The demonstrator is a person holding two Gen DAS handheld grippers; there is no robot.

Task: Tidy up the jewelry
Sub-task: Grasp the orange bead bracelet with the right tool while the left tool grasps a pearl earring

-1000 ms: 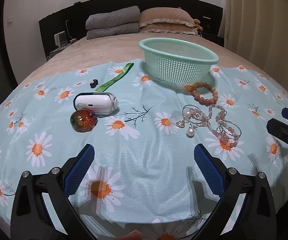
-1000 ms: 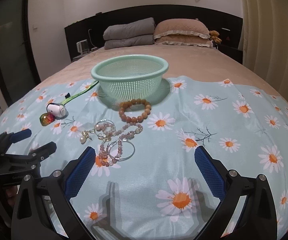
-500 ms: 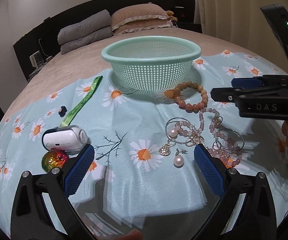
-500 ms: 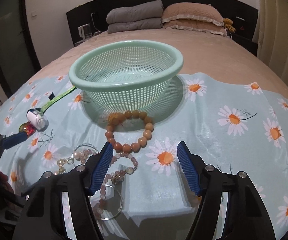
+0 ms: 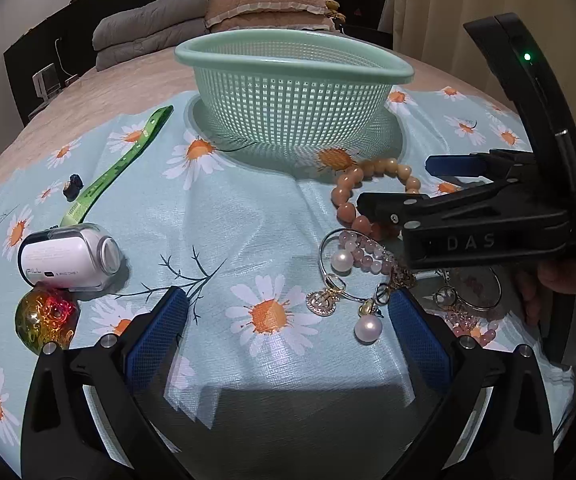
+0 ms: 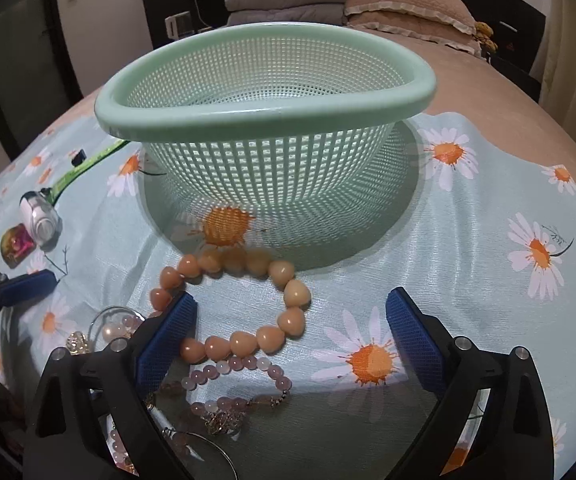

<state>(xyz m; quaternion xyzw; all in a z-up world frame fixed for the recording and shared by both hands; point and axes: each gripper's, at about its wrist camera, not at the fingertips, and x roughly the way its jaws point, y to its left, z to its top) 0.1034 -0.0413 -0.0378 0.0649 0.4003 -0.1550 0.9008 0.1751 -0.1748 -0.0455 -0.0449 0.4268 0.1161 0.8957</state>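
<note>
With your right gripper spread wide over the bracelet, lower and pinch one bead run; keep the open left gripper clear.

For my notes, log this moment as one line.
left gripper: open, near pearl earrings | right gripper: open, around orange bead bracelet | basket: no jewelry visible | phase: reaching

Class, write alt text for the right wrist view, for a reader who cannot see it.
An open right gripper hovers over an orange bead bracelet lying on a daisy-print cloth, just in front of a mint-green mesh basket. A pink bead strand lies nearer the camera.
</note>
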